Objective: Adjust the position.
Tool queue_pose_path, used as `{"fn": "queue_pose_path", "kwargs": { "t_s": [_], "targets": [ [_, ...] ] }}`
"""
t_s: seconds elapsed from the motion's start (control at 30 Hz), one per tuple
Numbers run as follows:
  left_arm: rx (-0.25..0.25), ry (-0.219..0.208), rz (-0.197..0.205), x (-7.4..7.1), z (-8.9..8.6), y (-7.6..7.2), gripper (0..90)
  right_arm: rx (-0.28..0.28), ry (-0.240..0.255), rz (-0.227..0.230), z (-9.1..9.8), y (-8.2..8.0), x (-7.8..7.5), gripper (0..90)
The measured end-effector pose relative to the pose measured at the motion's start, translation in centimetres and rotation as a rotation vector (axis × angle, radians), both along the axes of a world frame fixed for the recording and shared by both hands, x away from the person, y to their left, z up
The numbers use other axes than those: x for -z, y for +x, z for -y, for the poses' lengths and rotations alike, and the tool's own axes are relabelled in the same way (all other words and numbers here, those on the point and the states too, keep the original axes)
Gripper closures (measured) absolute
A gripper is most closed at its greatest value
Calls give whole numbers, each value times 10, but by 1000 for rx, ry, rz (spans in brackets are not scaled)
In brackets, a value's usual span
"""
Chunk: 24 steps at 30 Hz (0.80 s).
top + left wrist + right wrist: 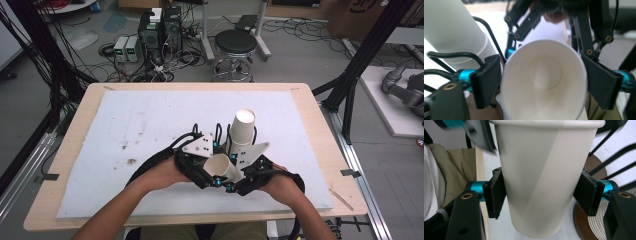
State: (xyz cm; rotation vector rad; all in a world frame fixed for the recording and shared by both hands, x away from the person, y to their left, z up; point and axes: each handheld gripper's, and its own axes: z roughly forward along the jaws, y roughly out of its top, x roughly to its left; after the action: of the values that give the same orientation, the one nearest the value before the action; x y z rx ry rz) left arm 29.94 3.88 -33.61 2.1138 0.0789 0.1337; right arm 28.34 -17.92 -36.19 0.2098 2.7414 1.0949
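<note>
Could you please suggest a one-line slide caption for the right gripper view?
Right tongs clamp a single white paper cup from both sides above the white mat.

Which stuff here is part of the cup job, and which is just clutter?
In use: single paper cup, cup stack, left tongs, right tongs.
Clutter: stool, computer towers, cardboard box, all on the floor behind.

A pale wooden desk carries a white mat with a few dark stains. Beyond its far edge, a grey floor is strewn with cables. A round black stool stands there, with computer towers to its left. Black frame posts rise at right.
</note>
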Motion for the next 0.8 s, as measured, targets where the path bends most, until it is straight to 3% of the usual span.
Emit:
{"fn": "queue_pose_path", "kwargs": {
  "t_s": [0.27, 0.57, 0.8],
  "targets": [
    [-78, -202, -24, 0, -22, -1, 171, 73, 87, -32, 21, 4, 6, 325],
    [-158, -335, -14, 9, -55, -5, 171, 134, 178, -39, 45, -1, 14, 325],
    [-241, -374, -23, 21, -79, -5, 169, 169, 241, -4, 60, -6, 18, 324]
  ]
}}
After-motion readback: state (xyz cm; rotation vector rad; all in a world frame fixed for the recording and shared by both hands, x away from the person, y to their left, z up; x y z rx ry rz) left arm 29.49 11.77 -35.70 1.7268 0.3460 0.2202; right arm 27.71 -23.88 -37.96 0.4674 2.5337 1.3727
